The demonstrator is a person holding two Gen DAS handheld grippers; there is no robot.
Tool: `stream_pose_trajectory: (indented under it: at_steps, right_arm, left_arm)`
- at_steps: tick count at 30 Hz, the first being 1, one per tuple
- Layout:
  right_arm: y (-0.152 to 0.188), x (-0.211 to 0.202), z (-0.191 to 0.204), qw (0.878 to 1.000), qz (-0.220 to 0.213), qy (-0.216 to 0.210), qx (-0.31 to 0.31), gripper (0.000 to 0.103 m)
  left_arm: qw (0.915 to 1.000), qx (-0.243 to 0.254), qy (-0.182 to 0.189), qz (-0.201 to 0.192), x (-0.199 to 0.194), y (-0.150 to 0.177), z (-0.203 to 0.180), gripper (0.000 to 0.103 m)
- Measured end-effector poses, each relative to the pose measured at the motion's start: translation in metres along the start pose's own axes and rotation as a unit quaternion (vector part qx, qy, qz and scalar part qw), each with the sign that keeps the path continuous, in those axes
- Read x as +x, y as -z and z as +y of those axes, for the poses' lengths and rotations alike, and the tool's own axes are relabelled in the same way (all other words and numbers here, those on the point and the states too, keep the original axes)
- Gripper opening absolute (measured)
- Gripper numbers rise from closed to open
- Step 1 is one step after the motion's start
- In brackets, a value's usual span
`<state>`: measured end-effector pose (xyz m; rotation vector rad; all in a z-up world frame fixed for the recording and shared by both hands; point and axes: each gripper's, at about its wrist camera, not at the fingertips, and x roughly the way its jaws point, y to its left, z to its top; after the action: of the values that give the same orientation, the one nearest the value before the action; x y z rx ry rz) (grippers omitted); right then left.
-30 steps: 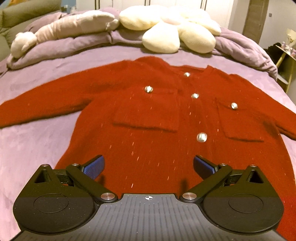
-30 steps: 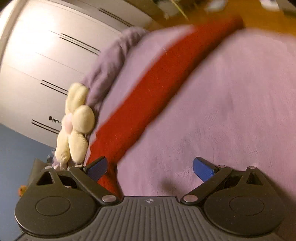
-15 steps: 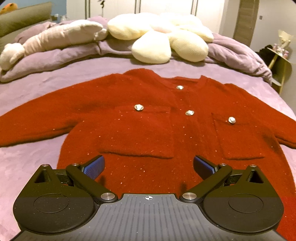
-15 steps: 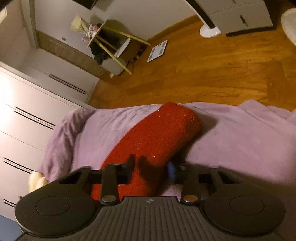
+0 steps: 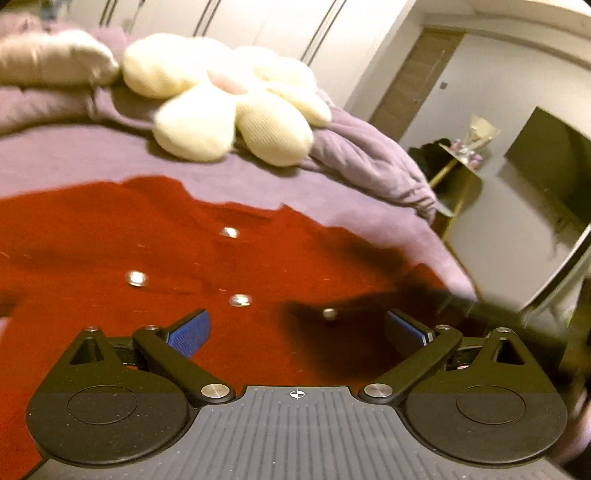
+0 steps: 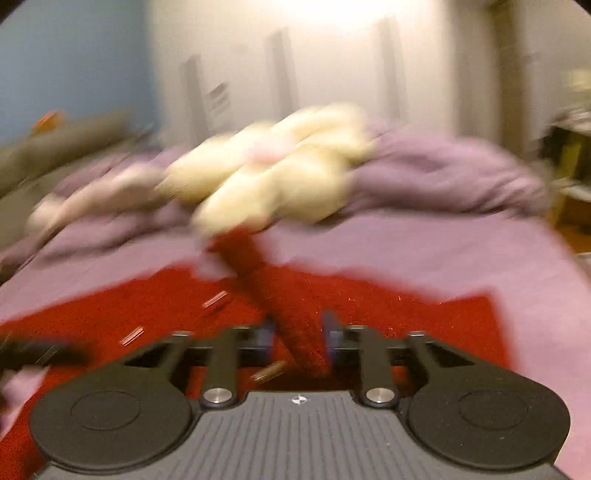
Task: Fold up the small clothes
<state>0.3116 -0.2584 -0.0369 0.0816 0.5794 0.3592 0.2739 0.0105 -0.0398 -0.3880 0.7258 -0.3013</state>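
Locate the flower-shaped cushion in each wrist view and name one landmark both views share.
Left wrist view: the flower-shaped cushion lies upper left of centre, on the bunched purple duvet, beyond the red cardigan.
Right wrist view: the cushion sits blurred at centre, just above the sleeve between the right gripper pads.
Shared landmark: the white wardrobe doors behind the bed.

Each gripper, left (image 5: 297, 330) and right (image 6: 298, 334), is black plastic with two round discs at the bottom corners of the frame. A grey ribbed plate with a small cross mark sits between them. Shiny silver screws hold the arms, and the finger pads (image 5: 188, 332) are blue.
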Motion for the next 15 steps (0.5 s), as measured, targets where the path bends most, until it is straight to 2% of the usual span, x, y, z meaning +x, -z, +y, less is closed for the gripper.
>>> stream_pose_trajectory:
  at_steps: [2, 4, 7, 10, 12, 15]
  right_arm:
    - [0.019, 0.005, 0.01, 0.999, 0.019, -0.007, 0.025, 0.047]
    - [0.038, 0.0, 0.0, 0.996, 0.034, -0.007, 0.08, 0.047]
    - [0.074, -0.02, -0.027, 0.986, 0.054, -0.004, 0.159, 0.047]
    - [0.1, -0.033, -0.04, 0.979, 0.067, 0.004, 0.192, 0.047]
    - [0.112, -0.044, -0.045, 0.975, 0.069, 0.002, 0.21, 0.047]
    - [0.118, -0.051, -0.052, 0.971, 0.059, -0.007, 0.233, 0.05]
  left_arm:
    - [0.9991, -0.028, 0.017, 0.028, 0.019, -0.003, 0.007, 0.103]
    - [0.9962, -0.062, 0.03, 0.054, 0.038, -0.003, 0.015, 0.101]
    - [0.9897, -0.104, 0.039, 0.091, 0.066, -0.001, 0.024, 0.081]
    - [0.9828, -0.129, 0.045, 0.124, 0.088, 0.006, 0.023, 0.076]
    - [0.9779, -0.144, 0.029, 0.149, 0.099, 0.014, 0.024, 0.076]
    - [0.977, -0.152, 0.026, 0.147, 0.104, 0.019, 0.024, 0.07]
